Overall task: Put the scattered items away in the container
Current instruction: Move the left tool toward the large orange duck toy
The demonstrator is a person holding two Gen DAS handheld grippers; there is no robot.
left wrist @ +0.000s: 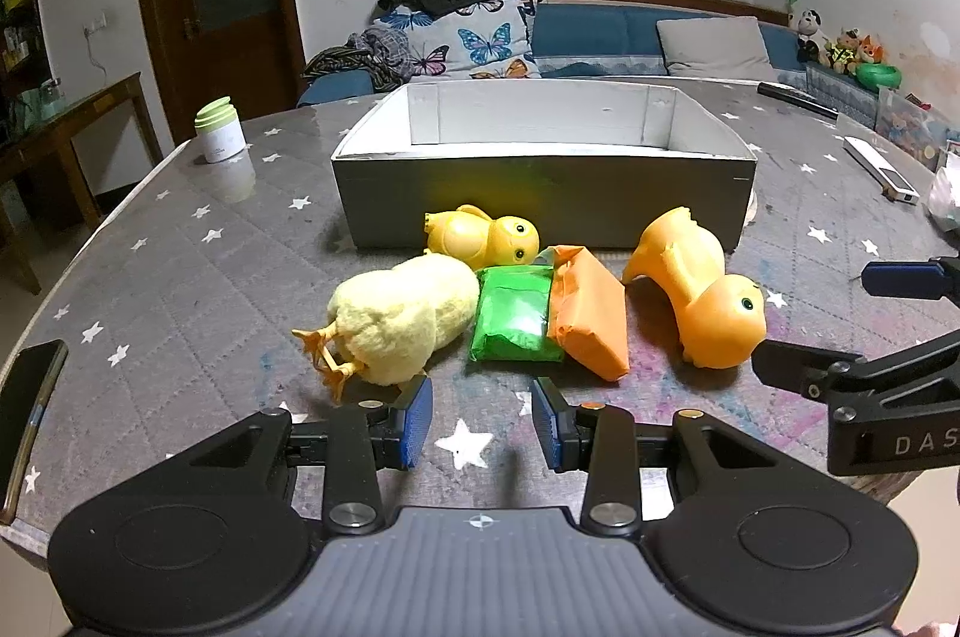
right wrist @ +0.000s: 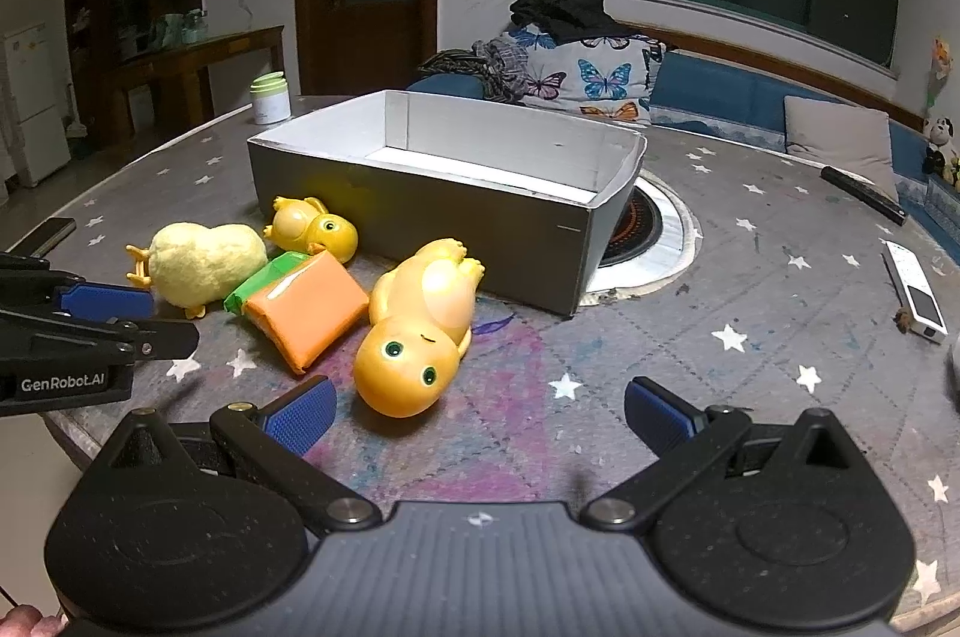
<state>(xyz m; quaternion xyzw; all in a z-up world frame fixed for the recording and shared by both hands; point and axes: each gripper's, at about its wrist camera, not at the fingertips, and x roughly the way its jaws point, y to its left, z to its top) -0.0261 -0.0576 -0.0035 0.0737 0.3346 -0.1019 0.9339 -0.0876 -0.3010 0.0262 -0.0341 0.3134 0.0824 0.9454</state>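
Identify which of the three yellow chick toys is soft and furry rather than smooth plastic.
The pale plush chick, leftmost, lying beside the green packet; the other two are glossy plastic.

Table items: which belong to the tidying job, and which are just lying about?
Job:
box
plush chick
small duck
large duck
green pack
orange pack

Lying about:
jar
phone
white remote
black remote

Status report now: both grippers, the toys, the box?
Left gripper open, right gripper open, both empty. Five items on table, none in box. Big orange duck nearest right gripper. Path clear.
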